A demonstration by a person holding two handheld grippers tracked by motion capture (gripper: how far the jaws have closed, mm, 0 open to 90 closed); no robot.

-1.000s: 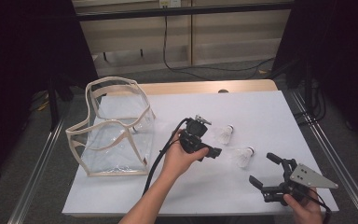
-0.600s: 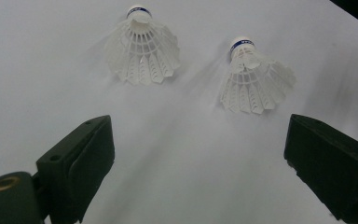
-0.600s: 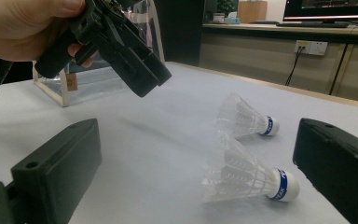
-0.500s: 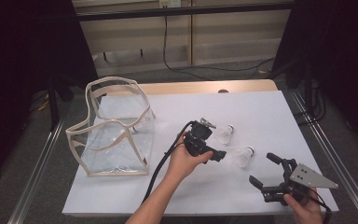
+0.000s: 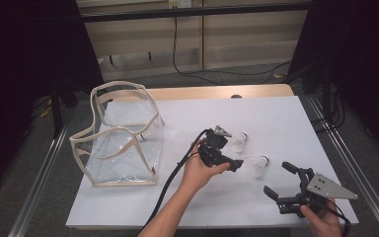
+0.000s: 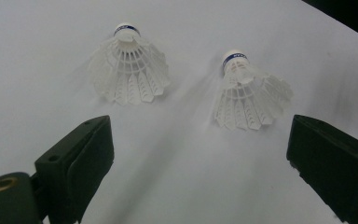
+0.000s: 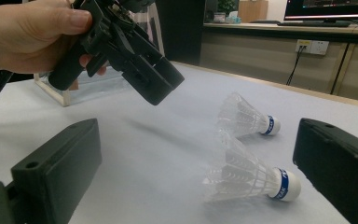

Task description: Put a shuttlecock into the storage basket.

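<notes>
White feathered shuttlecocks, the nearer (image 6: 249, 100) and the farther (image 6: 129, 77), lie just ahead of the released left gripper (image 5: 227, 159). It should straddle one skirt squarely. Right gripper (image 5: 282, 180) rests released nearby.

Two white shuttlecocks are counted on the table: one (image 5: 238, 142) lying ahead of the fingers of the left gripper (image 5: 225, 159), the other (image 5: 258, 166) just beyond those fingers and nearest them. One clear bag (image 5: 121, 143) with pale trim is counted, standing well behind the fingers. Two grippers are counted, the second being the right gripper (image 5: 281, 180).
</notes>
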